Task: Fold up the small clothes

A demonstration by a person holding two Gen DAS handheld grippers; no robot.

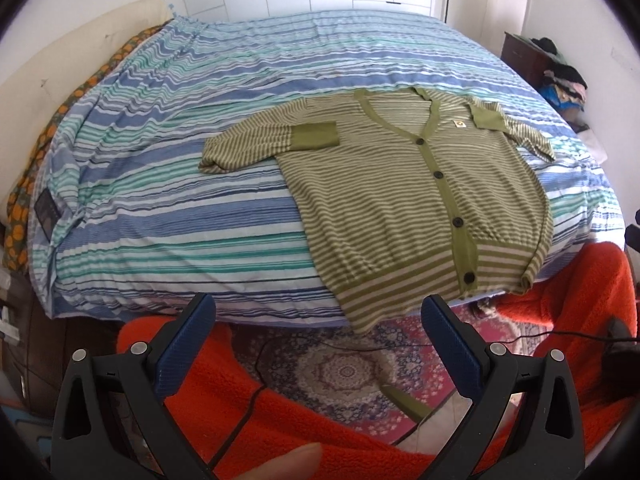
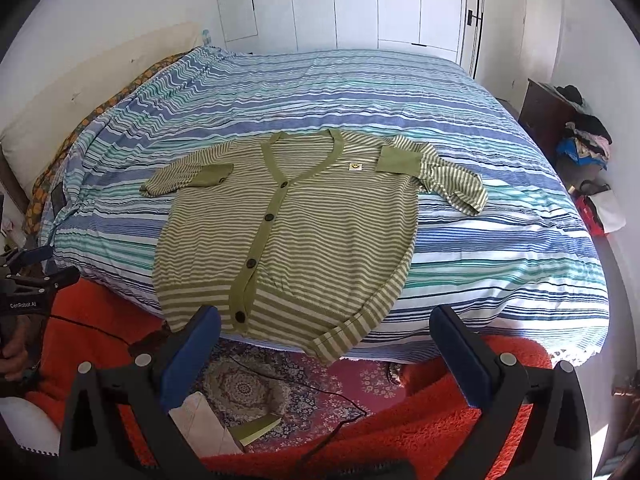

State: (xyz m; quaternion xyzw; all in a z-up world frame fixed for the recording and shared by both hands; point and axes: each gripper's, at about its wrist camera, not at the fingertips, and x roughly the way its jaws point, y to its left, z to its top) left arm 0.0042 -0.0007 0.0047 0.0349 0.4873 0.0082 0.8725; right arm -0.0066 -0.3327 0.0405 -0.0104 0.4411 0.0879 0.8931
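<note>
A green and cream striped cardigan point(image 1: 404, 192) lies flat, buttoned, on the striped bedspread point(image 1: 168, 184), with both sleeves folded inward over the chest and its hem hanging over the near bed edge. It also shows in the right wrist view point(image 2: 288, 232). My left gripper point(image 1: 320, 308) is open and empty, held off the bed's near edge, left of the hem. My right gripper point(image 2: 326, 320) is open and empty, just in front of the hem. The left gripper also shows at the far left of the right wrist view point(image 2: 30, 276).
The bed point(image 2: 480, 240) fills the middle. An orange fleece point(image 1: 280, 432) and a patterned rug point(image 2: 248, 388) with a black cable lie below. A dark cabinet with piled clothes point(image 2: 584, 136) stands at the right. White wardrobe doors point(image 2: 360, 4) are behind.
</note>
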